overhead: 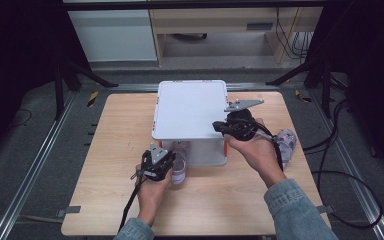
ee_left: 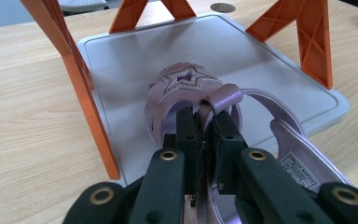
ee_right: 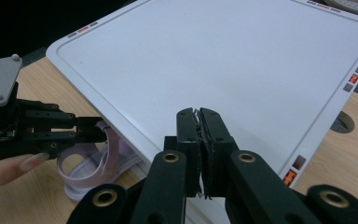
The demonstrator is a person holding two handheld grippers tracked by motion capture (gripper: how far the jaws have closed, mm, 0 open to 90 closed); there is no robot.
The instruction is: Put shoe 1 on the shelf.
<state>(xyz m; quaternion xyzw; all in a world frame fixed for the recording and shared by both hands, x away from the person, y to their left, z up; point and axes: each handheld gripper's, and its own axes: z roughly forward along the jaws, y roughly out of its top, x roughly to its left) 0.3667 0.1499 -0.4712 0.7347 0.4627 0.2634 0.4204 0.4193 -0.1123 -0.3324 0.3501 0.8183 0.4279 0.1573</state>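
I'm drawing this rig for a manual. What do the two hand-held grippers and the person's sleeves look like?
Both are black. The left hand-held gripper and right hand-held gripper each have two flat black jaws on arms with brass-ringed pivot holes. Each carries a grey three-cornered plate on top, dotted with small studs, and trails a black cable. The person wears blue denim sleeves.

We note the left gripper at a lilac sandal before the white shelf; the right gripper is over its top.
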